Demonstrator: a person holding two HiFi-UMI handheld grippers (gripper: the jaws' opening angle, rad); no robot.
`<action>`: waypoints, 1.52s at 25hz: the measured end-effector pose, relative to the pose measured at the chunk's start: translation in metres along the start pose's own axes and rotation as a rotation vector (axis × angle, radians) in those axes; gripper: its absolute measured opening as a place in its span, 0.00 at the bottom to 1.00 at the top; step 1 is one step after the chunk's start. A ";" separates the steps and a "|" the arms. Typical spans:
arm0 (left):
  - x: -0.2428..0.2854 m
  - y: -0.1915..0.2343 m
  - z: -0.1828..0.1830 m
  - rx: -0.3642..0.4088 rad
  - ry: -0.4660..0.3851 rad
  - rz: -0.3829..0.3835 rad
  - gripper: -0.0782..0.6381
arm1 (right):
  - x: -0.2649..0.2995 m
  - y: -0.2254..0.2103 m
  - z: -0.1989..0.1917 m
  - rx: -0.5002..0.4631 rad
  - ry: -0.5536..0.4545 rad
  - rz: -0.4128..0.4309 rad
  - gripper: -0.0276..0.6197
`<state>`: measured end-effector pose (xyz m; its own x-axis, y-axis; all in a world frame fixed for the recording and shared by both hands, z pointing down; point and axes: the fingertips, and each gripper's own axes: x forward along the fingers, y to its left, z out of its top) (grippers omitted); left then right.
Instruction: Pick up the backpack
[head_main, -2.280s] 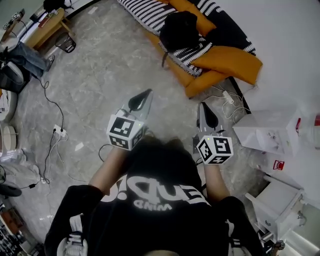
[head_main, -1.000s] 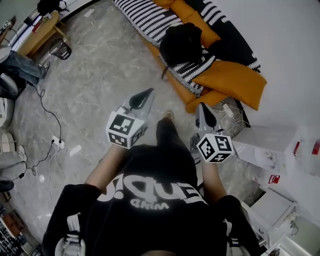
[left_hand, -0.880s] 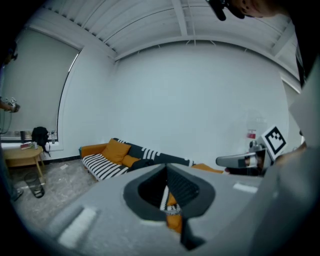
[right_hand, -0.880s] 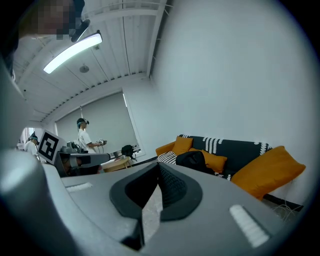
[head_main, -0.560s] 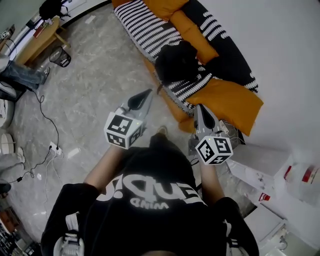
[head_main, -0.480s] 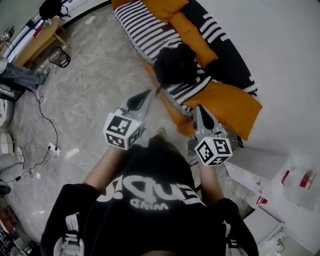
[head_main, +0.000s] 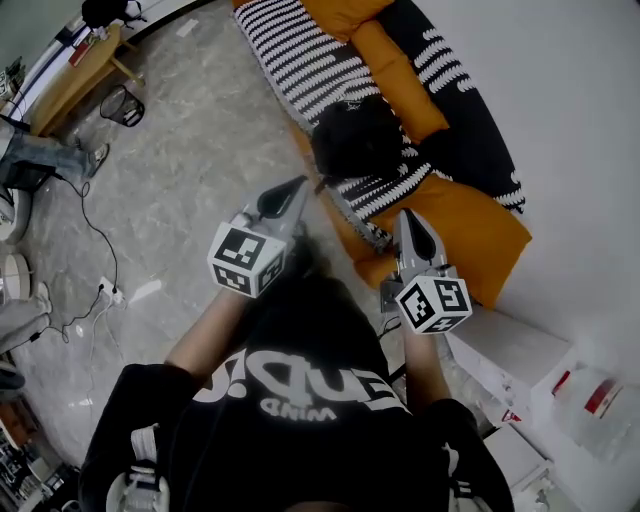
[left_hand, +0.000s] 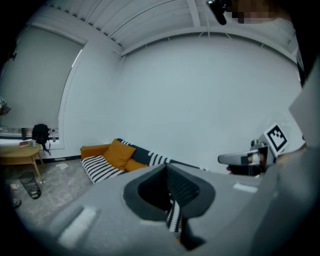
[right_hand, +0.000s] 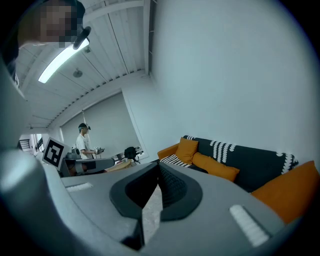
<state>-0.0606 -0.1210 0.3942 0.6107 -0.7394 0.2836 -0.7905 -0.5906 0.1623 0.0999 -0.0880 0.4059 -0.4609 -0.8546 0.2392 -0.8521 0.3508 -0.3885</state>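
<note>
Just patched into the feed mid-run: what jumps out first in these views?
The black backpack stands out, lying on the striped throw of the orange sofa at the top of the head view. Below it, the left gripper and the right gripper point toward the sofa, both shut and empty, each carrying its marker cube.

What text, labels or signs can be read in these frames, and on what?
"WIND", roughly: small white print on the person's black shirt; the larger print above it is upside down and unreadable.
Small red label, on something white at lower right: too small to read.
On the left gripper and right gripper: marker patterns only, no letters.
</note>
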 end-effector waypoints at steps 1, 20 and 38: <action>0.009 0.012 0.003 -0.002 -0.001 -0.002 0.11 | 0.014 -0.001 0.004 -0.006 0.000 -0.002 0.04; 0.161 0.133 0.066 -0.002 0.013 -0.166 0.11 | 0.177 -0.049 0.076 -0.051 0.001 -0.088 0.04; 0.251 0.131 0.065 -0.099 0.045 -0.173 0.64 | 0.233 -0.108 0.083 -0.168 0.161 0.179 0.70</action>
<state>-0.0078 -0.4049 0.4248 0.7365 -0.6135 0.2851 -0.6764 -0.6710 0.3036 0.1049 -0.3569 0.4298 -0.6300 -0.7059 0.3237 -0.7763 0.5606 -0.2882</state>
